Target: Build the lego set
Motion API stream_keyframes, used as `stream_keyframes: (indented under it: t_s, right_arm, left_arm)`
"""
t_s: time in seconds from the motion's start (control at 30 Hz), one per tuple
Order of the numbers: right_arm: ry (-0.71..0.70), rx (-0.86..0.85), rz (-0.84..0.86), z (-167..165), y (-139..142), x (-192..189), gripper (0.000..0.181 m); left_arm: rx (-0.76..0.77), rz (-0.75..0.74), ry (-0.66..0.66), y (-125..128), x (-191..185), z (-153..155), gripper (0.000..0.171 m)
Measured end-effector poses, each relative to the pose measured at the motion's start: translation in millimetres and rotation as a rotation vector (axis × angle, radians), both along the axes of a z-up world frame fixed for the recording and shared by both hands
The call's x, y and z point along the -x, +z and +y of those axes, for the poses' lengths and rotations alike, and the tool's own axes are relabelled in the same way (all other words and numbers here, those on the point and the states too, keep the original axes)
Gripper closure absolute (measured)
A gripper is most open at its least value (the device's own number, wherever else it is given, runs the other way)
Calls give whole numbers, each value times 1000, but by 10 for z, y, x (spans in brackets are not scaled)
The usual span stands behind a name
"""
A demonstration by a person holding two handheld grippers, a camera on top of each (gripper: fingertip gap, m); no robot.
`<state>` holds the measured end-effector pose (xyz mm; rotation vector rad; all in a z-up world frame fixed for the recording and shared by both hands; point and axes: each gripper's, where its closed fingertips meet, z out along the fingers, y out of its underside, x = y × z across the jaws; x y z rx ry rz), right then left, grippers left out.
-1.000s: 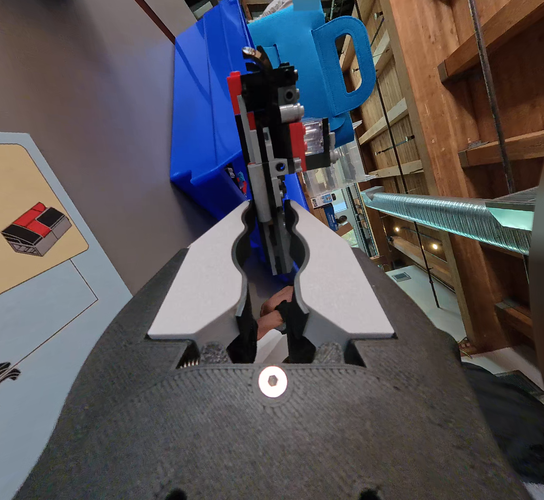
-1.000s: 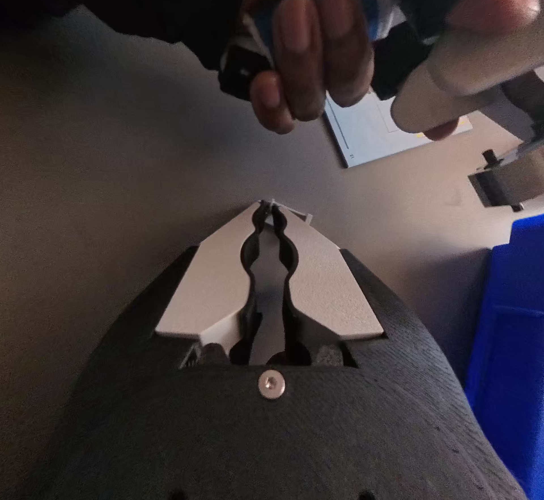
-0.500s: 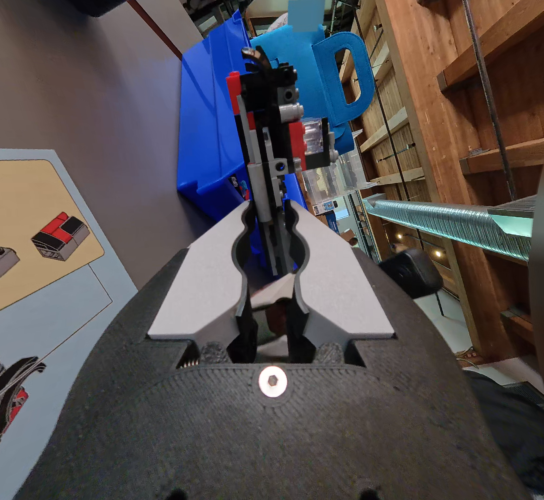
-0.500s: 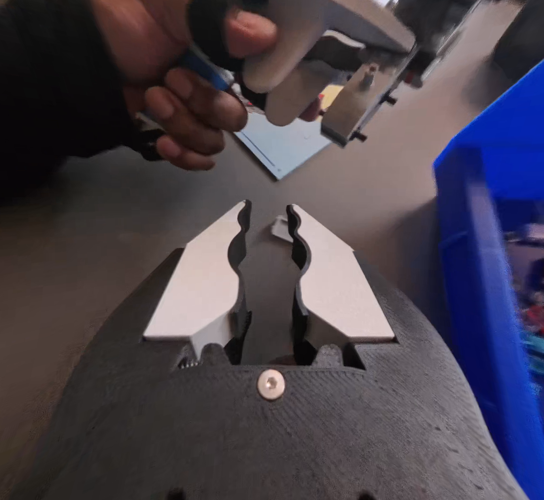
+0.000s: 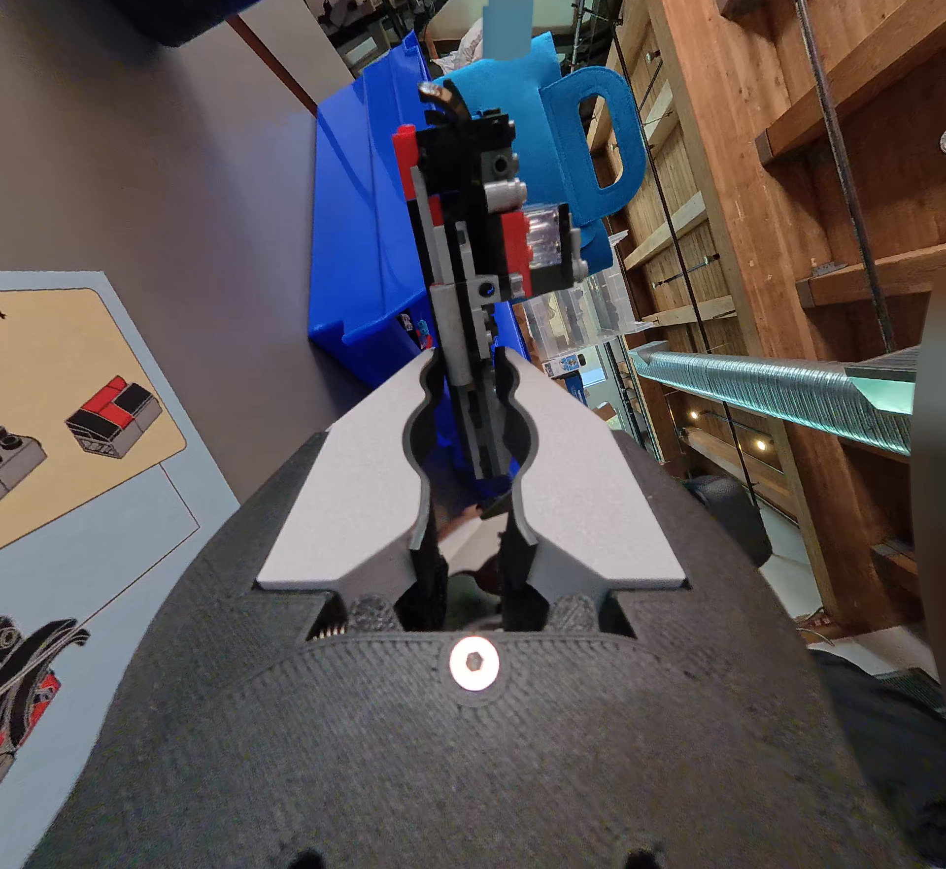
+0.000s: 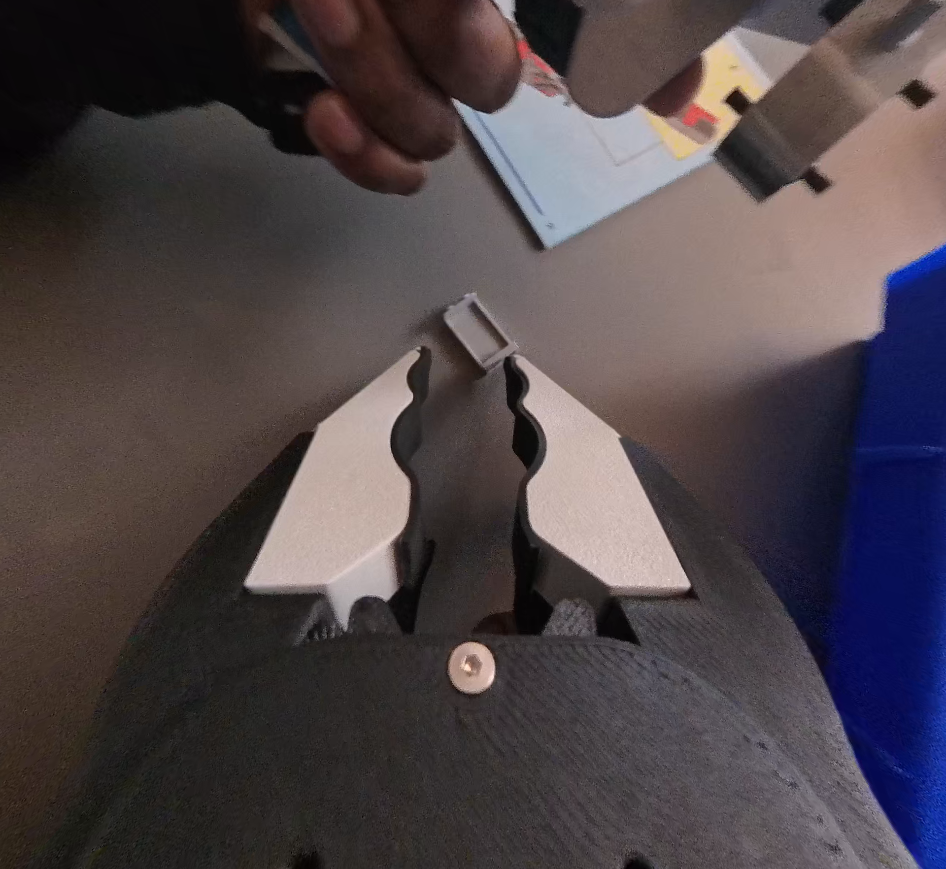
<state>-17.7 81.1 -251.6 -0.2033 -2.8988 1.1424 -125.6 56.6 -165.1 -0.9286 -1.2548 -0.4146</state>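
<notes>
Black, red and grey lego assembly (image 5: 463,250) clamped upright in the left claw (image 5: 471,358), blue bin (image 5: 358,250) behind it, instruction sheet (image 5: 77,414) on the bench (image 5: 153,169), right claw (image 6: 463,358) spread open, small grey lego piece (image 6: 480,336) on the bench touching its right fingertip (image 6: 512,363).

Black print on white cardboard boxes (image 5: 348,0) past table's (image 5: 153,179) far edge; pale-blue paper instruction sheet (image 5: 102,512) on table: pics only, no legible txt.
</notes>
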Motion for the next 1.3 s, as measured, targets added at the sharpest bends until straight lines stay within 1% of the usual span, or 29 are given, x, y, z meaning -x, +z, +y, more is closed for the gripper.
stream_keyframes:
  t_s: [0.07,0.1,0.17,0.27,0.4,0.5,0.53,0.6,0.67,0.77,0.9,0.97,1.0,1.1,1.23,1.3]
  right_arm:
    - [27,41,-89,-32,70,-117,150]
    - [41,64,-101,-45,111,-131,150]
    - [28,94,-57,-59,158,-33,150]
    - [10,28,9,-16,32,76,149]
    - [80,-18,-33,-34,-55,-142,149]
    - [154,32,-118,-80,57,-364,150]
    - [157,60,-130,-100,105,-374,150]
    - [94,79,-91,-117,121,-217,150]
    - [54,47,-64,-102,40,-120,149]
    - [97,6,-88,-115,-50,-259,148]
    - [201,52,-188,-152,69,-537,150]
    - [198,91,-163,-178,129,-466,150]
    - [171,102,-139,-192,137,-371,150]
    - [111,91,-106,-234,88,-164,150]
    - [139,47,-4,-301,10,-100,159]
    - [167,36,20,-324,-17,-129,162]
  left_arm:
    - [-1,1,3,7,3,-13,151]
    - [-3,2,4,13,3,-16,151]
    - [-7,3,3,23,1,-17,151]
    - [-14,2,-2,30,-6,-4,151]
    - [-15,2,-6,26,-10,5,151]
    - [-13,-1,-3,15,-2,-7,150]
    - [-13,-2,-1,11,2,-14,150]
    - [-10,-4,2,0,8,-23,150]
    - [-11,-7,2,-4,9,-21,151]
    - [-14,-7,-3,-4,3,-10,150]
    - [-17,-10,-1,-9,10,-22,151]
    - [-17,-11,1,-12,14,-31,151]
    - [-15,-11,2,-16,17,-34,151]
    - [-11,-17,4,-42,27,-41,150]
    - [-10,-25,2,-64,29,-41,150]
    - [-10,-26,2,-64,28,-44,150]
